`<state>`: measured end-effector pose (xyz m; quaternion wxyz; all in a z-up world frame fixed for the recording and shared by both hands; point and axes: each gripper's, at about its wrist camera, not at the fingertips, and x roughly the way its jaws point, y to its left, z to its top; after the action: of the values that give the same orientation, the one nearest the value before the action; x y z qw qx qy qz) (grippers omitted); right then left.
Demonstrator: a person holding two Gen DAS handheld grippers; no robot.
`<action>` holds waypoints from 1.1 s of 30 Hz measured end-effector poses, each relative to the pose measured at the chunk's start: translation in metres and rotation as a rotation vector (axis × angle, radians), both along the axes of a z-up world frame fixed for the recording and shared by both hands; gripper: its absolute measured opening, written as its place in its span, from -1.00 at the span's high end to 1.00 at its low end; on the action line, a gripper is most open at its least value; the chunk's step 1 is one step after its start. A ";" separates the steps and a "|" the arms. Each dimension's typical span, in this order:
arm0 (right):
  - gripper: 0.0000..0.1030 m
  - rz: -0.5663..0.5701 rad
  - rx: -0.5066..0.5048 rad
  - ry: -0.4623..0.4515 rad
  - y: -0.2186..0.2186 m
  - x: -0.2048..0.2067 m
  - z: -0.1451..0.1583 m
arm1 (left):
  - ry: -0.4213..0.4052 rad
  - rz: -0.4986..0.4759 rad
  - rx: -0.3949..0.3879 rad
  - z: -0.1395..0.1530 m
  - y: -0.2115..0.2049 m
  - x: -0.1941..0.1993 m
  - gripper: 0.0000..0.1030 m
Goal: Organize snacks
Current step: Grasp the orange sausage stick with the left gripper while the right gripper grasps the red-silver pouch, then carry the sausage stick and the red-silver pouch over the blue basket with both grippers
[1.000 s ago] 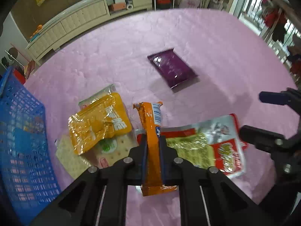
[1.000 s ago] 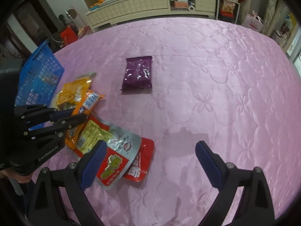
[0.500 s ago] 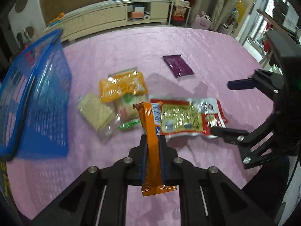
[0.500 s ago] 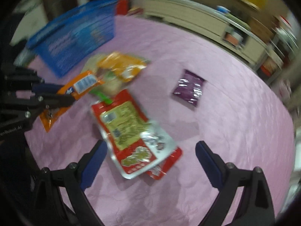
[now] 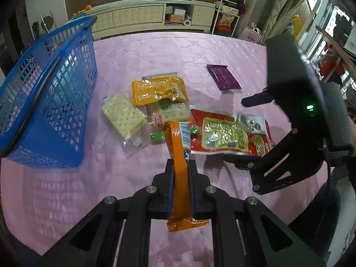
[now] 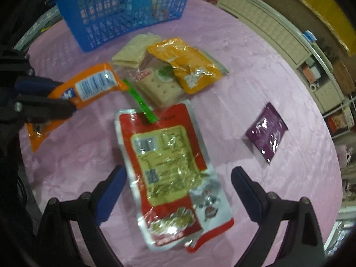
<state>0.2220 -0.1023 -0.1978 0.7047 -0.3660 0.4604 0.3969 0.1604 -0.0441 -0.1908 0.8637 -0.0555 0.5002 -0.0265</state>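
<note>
The left claw (image 5: 180, 184) is clamping an orange packet (image 5: 180, 166) edge-on between its pads, the wrapper's crimped end sticking out toward 6 o'clock and the barcode end pointing toward 12. Gripping it across the narrow middle is probably keeping the thin packet from flopping while it hangs above the pink quilted surface (image 5: 155, 51), clear of the pile. In the right wrist view the same packet (image 6: 86, 89) is showing at 9 o'clock, pinched in the left claw (image 6: 60, 102).

The right claw (image 6: 178, 191) is standing wide apart and holding nothing. Its two blue pads are straddling the lower half of a large red pouch (image 6: 169, 160), which is lying flat and face up; the claw looks set to drop onto it, though the pads are not touching it yet. The view is slightly blurred, so how high it is hovering is hard to say.

Outward from the left claw, the red pouch (image 5: 229, 133) is lying at 1 o'clock. At 12 o'clock a cracker pack (image 5: 169, 111) is sitting partly under a yellow bag (image 5: 159, 90), with a second cracker pack (image 5: 123, 115) at 11 o'clock. A purple packet (image 5: 223, 76) is lying alone, well apart, toward 1 o'clock. The blue basket (image 5: 51, 93) is standing at 10 o'clock, open side up and near the pile, which suits it as the likely place for the snacks; the orange packet is not yet over it.
</note>
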 end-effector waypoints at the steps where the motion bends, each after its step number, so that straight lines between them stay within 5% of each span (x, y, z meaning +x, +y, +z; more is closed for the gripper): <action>1: -0.88 0.004 0.000 0.021 0.000 0.005 -0.002 | -0.001 0.005 0.002 -0.001 0.001 0.001 0.79; 8: -0.48 0.048 0.054 0.060 0.007 0.013 -0.001 | 0.008 0.003 0.002 -0.007 0.003 0.006 0.79; 12: -0.02 -0.002 0.111 0.093 0.002 0.017 0.013 | 0.010 0.016 -0.007 -0.007 0.005 0.006 0.79; 22: 0.19 -0.032 0.079 0.095 0.012 0.005 0.002 | 0.026 0.014 -0.003 -0.014 0.002 0.004 0.79; 33: 0.24 -0.189 0.117 0.095 -0.003 -0.030 0.013 | -0.001 0.004 -0.015 -0.001 0.004 -0.004 0.79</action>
<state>0.1923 -0.1055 -0.1844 0.7363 -0.2599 0.5018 0.3721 0.1569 -0.0399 -0.1915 0.8636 -0.0630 0.4993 -0.0289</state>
